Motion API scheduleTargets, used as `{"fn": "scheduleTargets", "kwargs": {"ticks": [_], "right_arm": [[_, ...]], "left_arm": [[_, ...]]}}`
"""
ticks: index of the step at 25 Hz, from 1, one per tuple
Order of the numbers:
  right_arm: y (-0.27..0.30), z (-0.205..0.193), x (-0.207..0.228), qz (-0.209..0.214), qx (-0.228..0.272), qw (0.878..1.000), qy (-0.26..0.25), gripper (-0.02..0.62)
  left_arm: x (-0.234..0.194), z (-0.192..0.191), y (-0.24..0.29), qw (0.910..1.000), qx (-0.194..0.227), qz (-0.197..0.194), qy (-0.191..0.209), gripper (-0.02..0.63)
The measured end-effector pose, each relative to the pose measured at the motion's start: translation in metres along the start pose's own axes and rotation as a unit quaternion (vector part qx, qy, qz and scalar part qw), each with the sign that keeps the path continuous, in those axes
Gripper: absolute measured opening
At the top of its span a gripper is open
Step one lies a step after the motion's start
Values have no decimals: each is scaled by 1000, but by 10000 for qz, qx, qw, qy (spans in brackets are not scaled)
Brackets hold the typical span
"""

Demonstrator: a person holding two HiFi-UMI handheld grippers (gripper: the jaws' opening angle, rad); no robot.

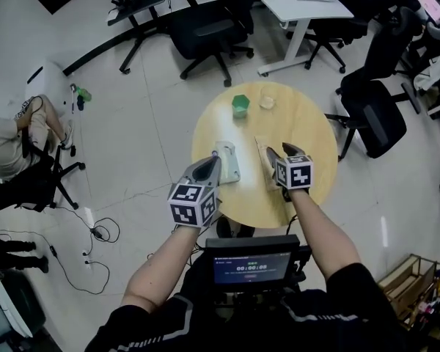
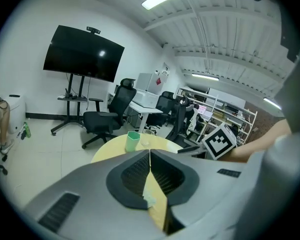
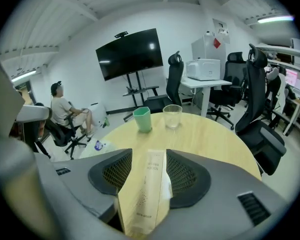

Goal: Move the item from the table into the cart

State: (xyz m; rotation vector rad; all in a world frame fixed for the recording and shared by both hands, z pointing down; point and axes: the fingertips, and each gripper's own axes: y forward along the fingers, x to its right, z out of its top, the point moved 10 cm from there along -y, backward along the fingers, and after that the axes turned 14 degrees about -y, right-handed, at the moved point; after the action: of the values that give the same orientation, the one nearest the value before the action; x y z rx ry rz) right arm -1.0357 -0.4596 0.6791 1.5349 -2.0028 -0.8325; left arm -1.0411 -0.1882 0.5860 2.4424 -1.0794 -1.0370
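The slim tan carton (image 3: 147, 194) lies flat on the round tabletop (image 1: 312, 123), running lengthwise between the fingers of the right gripper (image 3: 149, 153), which stand wide apart on either side without clamping it. The left gripper (image 2: 150, 153) has its fingers closed tip to tip, nothing pinched there, beside a pale packet (image 1: 229, 166) just left of the carton. A green cup (image 1: 240, 105) and a clear glass (image 1: 267, 102) stand near the far edge.

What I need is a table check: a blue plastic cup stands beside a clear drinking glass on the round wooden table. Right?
No: the right gripper view shows that the plastic cup is green, not blue. It does stand beside the clear drinking glass on the round wooden table.
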Motion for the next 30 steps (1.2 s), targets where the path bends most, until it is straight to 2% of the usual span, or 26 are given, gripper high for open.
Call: {"fn": "scheduleTargets", "kwargs": {"ticks": [9,10,12,17,22,27,30], "right_arm": [[78,-35,22,359,-843,9956,-174,215],[85,-38,23,378,-965,9944,-229,244],[96,-44,26,415,-1147,9921,-288,252],[114,-48,24,523,-1316,9894,-311,252],[125,-57,23,329,-1314,9903,-325,252],[128,-60,27,170,-1385,9891,-467,206],[130,-62,25,239,-1424,9881,-534,161]], "left_arm": [[5,-22,94,9988,-472,93,-57,12],[3,-24,100,9985,-521,117,-79,12],[0,-27,111,9981,-584,165,-121,12],[-6,-29,132,9974,-672,181,-168,12],[-14,-32,139,9973,-664,248,-197,12],[-17,-35,145,9970,-711,233,-220,12],[-16,-38,146,9969,-727,204,-229,12]]}}
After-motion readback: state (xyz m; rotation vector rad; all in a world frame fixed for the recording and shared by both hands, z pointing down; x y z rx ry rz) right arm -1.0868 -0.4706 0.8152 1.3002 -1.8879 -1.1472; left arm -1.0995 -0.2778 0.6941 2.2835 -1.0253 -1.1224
